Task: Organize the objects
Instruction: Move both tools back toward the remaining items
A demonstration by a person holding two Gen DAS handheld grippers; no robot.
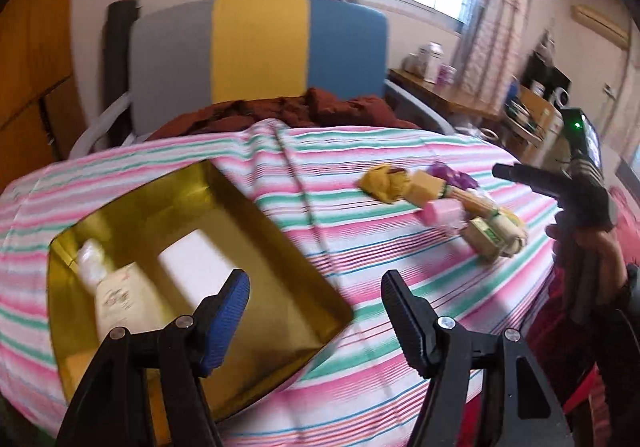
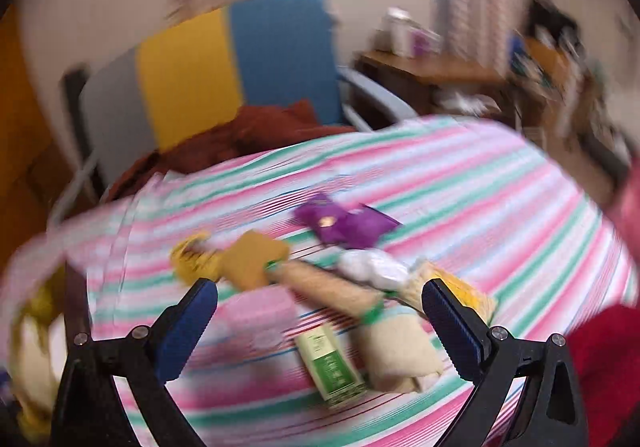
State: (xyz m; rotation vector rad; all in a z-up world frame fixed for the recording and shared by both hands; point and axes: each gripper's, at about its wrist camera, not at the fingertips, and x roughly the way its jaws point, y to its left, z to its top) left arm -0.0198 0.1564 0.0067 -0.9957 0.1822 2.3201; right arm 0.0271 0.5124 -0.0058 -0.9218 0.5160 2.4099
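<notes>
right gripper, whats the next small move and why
Probably ease the right gripper down onto the green-labelled box and close. Its jaws are open and empty above the pile, the box lies nearest between them, and the gold tray holds only a bottle so far.

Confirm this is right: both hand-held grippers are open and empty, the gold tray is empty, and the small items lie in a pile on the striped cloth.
One thing is wrong: the gold tray is not empty. The left wrist view shows a pale bottle lying in it. The rest holds: the left hand-held gripper and right hand-held gripper are open and empty, and the small items lie piled on the striped cloth.
</notes>
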